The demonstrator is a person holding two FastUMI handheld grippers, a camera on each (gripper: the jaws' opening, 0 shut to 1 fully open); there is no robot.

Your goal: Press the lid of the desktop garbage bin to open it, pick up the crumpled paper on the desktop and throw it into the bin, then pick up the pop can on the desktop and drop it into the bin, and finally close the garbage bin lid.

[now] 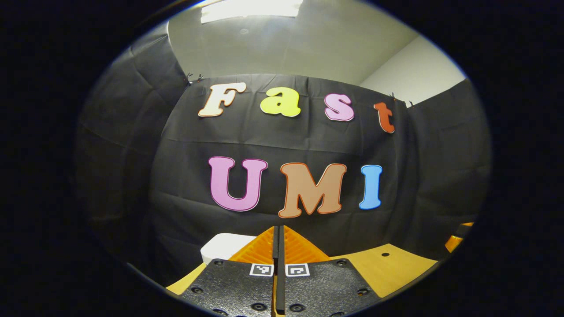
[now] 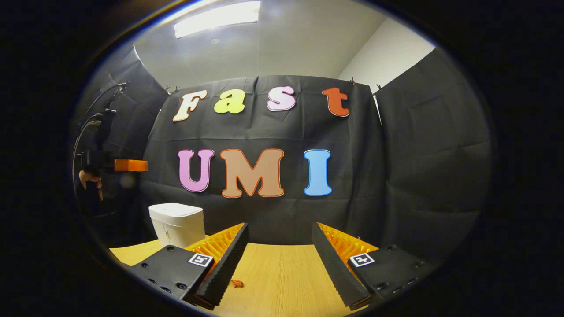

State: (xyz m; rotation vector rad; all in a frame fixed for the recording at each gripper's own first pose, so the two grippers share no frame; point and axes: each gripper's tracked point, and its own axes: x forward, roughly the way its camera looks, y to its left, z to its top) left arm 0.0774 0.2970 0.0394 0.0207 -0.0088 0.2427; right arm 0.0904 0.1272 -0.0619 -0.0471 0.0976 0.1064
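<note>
Right gripper view has the right tongs [image 2: 280, 246] spread wide, level above the wooden worktop [image 2: 282, 273], with nothing between them. Far left, a hand [image 2: 90, 180] holds the left tongs [image 2: 130, 165] high above the white garbage bin [image 2: 177, 223], whose lid is down, so its contents are hidden. A small orange scrap [image 2: 237, 283] lies near. Left gripper view shows its own tongs [image 1: 278, 246] pressed together, empty, the bin [image 1: 224, 246] just beyond.
</note>
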